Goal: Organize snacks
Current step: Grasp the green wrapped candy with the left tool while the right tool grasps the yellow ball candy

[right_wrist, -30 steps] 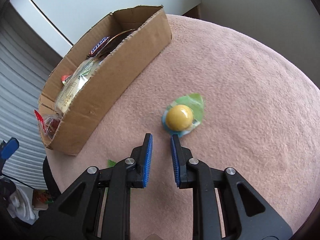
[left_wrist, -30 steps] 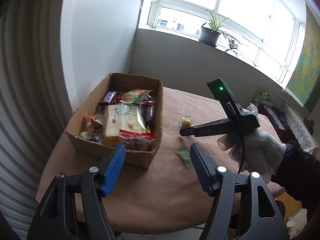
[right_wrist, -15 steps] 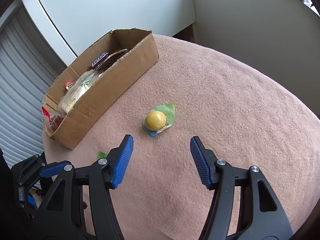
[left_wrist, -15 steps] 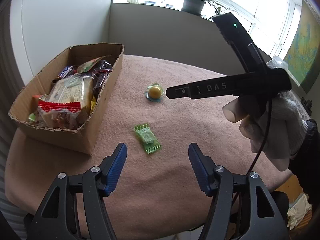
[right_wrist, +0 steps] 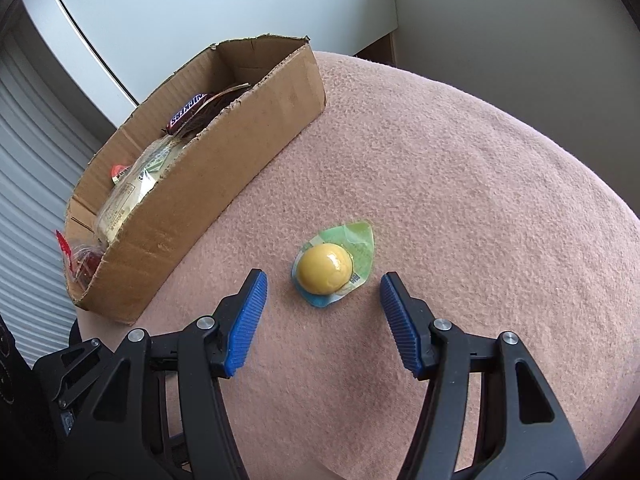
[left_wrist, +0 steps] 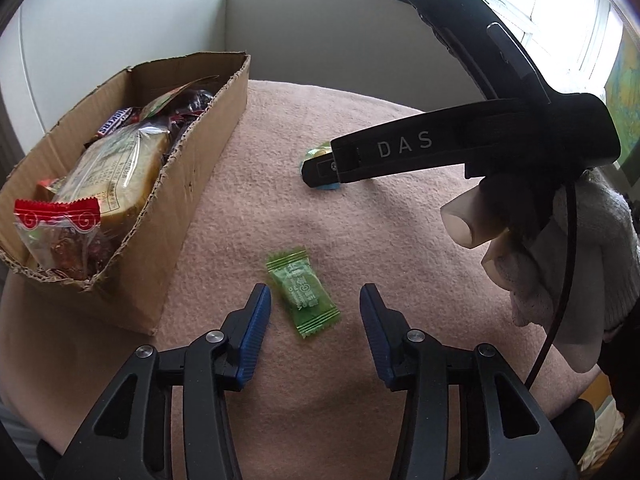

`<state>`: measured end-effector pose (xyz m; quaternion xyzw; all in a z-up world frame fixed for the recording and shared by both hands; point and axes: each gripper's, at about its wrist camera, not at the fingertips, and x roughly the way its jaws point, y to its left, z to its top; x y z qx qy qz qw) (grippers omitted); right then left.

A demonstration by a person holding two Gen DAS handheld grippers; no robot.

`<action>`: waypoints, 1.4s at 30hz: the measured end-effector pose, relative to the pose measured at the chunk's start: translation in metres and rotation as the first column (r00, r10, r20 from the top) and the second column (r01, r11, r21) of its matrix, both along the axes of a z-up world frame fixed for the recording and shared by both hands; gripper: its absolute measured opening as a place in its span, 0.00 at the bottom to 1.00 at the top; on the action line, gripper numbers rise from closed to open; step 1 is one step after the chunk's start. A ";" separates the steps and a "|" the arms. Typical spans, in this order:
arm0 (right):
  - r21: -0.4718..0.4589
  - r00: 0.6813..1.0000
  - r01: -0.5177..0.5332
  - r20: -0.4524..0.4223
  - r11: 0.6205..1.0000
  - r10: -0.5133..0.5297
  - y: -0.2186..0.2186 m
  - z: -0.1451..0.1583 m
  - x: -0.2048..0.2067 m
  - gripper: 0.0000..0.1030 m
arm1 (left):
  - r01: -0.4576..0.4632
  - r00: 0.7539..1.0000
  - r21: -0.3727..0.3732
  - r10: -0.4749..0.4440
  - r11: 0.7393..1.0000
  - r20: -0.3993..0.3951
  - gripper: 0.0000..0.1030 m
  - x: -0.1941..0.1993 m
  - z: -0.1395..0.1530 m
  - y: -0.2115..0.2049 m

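A green candy wrapper (left_wrist: 303, 293) lies flat on the pink cloth of the table (left_wrist: 400, 216). My left gripper (left_wrist: 315, 300) is open, its blue pads on either side of the wrapper just above the cloth. A yellow jelly cup (right_wrist: 326, 267) with a green-blue lid rim sits on the cloth; my right gripper (right_wrist: 323, 285) is open and straddles it. In the left wrist view the right gripper's black body hides most of the cup (left_wrist: 316, 152). A cardboard box (left_wrist: 188, 184) full of snacks stands at the left; it also shows in the right wrist view (right_wrist: 224, 160).
The box holds a Snickers bar (right_wrist: 188, 109), a bread pack (left_wrist: 120, 168) and a red-topped bag (left_wrist: 60, 232). A gloved hand (left_wrist: 560, 248) holds the right gripper. Walls stand behind the table, and a window with a plant is at the back right.
My right gripper opened from nearly shut and moved forward around the jelly cup. My left gripper swung right, away from the box, and came down over the green wrapper.
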<state>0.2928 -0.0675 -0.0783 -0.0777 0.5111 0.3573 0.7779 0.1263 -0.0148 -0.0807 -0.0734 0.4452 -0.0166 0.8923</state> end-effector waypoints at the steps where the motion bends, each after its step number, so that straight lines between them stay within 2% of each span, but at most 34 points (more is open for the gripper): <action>1: -0.007 1.000 0.000 0.006 1.000 0.000 0.002 0.000 0.000 0.60 | 0.000 1.000 0.000 0.000 1.000 0.000 0.42 0.001 -0.001 0.000; 6: -0.060 0.998 -0.009 0.064 0.998 0.013 0.011 -0.001 -0.007 0.58 | -0.004 1.000 0.016 0.004 1.000 0.008 0.30 0.010 -0.003 -0.001; 11: -0.148 0.988 -0.015 0.148 0.989 0.037 0.017 -0.003 -0.016 0.38 | -0.002 1.000 0.048 0.001 0.999 0.022 0.24 0.010 -0.006 -0.008; 12: -0.153 0.987 -0.016 0.154 0.988 0.039 0.017 -0.003 -0.017 0.37 | -0.001 1.000 0.053 0.000 0.999 0.023 0.22 0.009 -0.006 -0.007; 14: -0.141 0.989 -0.013 0.143 0.990 0.033 0.014 -0.002 -0.017 0.32 | -0.001 1.000 0.049 0.000 0.999 0.025 0.20 0.007 -0.006 -0.007; 19: -0.130 0.992 -0.003 0.128 0.991 0.020 0.000 0.000 -0.019 0.10 | 0.005 1.000 0.034 -0.006 0.999 0.029 0.20 0.001 -0.004 -0.004; 24: -0.079 0.997 -0.012 0.073 0.997 0.018 -0.010 0.001 -0.015 0.11 | 0.015 0.999 0.023 -0.016 1.000 0.031 0.20 -0.003 -0.003 -0.003; 25: -0.065 0.998 0.003 0.066 0.998 0.002 -0.013 0.001 -0.016 0.16 | 0.015 0.999 0.023 -0.016 1.000 0.031 0.20 -0.004 -0.003 -0.003; 26: -0.057 0.998 0.014 0.060 0.998 -0.010 -0.014 0.001 -0.015 0.29 | 0.014 0.999 0.020 -0.015 1.000 0.031 0.20 -0.006 -0.003 -0.003; 28: -0.059 0.997 0.034 0.077 0.998 -0.029 -0.012 0.001 -0.011 0.44 | 0.012 0.999 0.014 -0.013 1.000 0.031 0.20 -0.007 -0.003 -0.002; 29: -0.065 0.996 0.038 0.086 0.997 -0.032 -0.010 0.001 -0.010 0.47 | 0.013 0.999 0.013 -0.013 1.000 0.030 0.20 -0.007 -0.003 -0.001; 32: -0.089 0.992 0.036 0.120 0.995 -0.025 0.006 -0.001 -0.009 0.47 | 0.013 0.999 0.011 -0.014 1.000 0.030 0.20 -0.006 -0.004 0.001; 33: -0.105 0.991 0.030 0.136 0.994 -0.015 0.010 -0.001 -0.010 0.45 | 0.014 0.999 0.011 -0.015 1.000 0.031 0.20 -0.009 -0.004 0.001; 34: -0.119 0.988 0.030 0.152 0.992 -0.011 0.013 -0.002 -0.011 0.39 | 0.015 0.999 0.011 -0.015 1.000 0.031 0.20 -0.009 -0.004 0.001; 35: -0.127 0.987 0.028 0.159 0.992 -0.008 0.015 -0.002 -0.011 0.39 | 0.015 0.999 0.010 -0.016 1.000 0.031 0.20 -0.010 -0.004 0.002; 42: -0.095 0.991 0.031 0.134 0.995 -0.018 0.001 0.006 -0.016 0.36 | 0.013 0.999 -0.010 -0.013 1.000 0.035 0.19 -0.015 -0.001 0.006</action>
